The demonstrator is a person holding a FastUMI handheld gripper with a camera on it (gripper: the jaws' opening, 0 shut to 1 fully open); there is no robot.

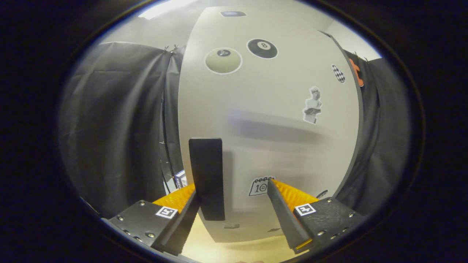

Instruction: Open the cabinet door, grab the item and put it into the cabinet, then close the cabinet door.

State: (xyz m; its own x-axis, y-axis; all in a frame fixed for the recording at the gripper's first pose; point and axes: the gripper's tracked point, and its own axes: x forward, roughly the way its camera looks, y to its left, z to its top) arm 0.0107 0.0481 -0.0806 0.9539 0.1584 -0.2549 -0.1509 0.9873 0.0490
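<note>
Gripper [232, 204] fingers are spread apart and hold nothing. Between them, close to the left finger, stands the tall dark handle [206, 178] of the cabinet door [270, 146]. The handle seems to touch that left finger, while the right finger is off to the side with a gap.

The pale door fills the space ahead and looks shut or nearly shut, so this could be just before opening it or just after closing it. Whether the item is inside I cannot tell. A small box [180, 178] peeks out past the door's left edge.

For a good grip on the handle, both fingers should squeeze its sides squarely.

Stickers on the door show a black ball with an 8 [262, 48] and a tag with a 10 [260, 186].
</note>
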